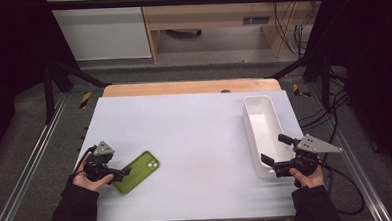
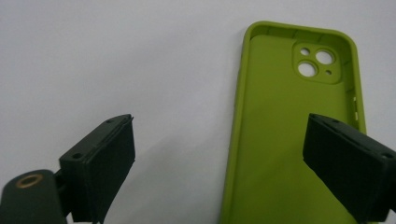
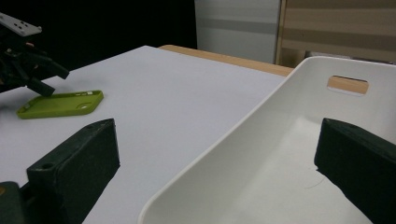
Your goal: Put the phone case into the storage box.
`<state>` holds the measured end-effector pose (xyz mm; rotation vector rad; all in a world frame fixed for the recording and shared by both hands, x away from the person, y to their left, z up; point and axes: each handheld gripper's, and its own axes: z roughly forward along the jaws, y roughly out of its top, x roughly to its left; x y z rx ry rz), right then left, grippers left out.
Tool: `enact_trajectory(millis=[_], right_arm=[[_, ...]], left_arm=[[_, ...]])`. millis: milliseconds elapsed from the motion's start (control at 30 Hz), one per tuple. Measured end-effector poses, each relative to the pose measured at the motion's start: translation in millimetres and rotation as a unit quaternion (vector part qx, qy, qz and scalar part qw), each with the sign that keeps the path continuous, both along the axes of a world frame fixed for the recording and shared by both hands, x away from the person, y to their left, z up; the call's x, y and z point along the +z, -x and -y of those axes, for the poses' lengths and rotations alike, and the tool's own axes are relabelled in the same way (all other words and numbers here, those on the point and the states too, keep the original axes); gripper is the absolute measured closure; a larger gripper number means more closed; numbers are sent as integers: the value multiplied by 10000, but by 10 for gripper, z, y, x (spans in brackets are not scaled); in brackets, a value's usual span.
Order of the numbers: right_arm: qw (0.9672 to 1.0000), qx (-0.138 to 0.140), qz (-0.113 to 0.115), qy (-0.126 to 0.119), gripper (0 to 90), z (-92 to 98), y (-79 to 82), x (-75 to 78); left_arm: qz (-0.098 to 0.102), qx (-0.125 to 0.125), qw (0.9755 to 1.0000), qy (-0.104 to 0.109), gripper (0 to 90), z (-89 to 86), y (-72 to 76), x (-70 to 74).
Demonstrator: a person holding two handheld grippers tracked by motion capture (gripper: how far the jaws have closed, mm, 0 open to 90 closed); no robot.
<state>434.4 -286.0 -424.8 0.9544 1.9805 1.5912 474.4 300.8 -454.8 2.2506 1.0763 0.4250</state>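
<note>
Two grippers over a table, both with jaws wide apart.

The left gripper (image 1: 120, 174) sits at the green case (image 1: 138, 171), holding nothing. The right gripper (image 1: 275, 150) straddles the white bin's (image 1: 258, 109) near wall.

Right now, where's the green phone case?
The green phone case lies open side up on the table's near left, at the left gripper.

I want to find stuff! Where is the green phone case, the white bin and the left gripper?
phone case (image 2: 280, 140): left gripper view, its flat inside.
bin (image 1: 262, 118): high view, its bare floor.
left gripper (image 1: 122, 173): high view, midway between its fingertips, at the case's near end.
</note>
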Motion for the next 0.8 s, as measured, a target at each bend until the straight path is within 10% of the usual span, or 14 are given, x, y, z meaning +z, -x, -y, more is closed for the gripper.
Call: enact_trajectory(millis=[800], right_arm=[[10000, 10, -25, 16, 4, -11, -2, -5]], left_arm=[[-248, 21, 9996, -163, 459, -23, -10, -59]])
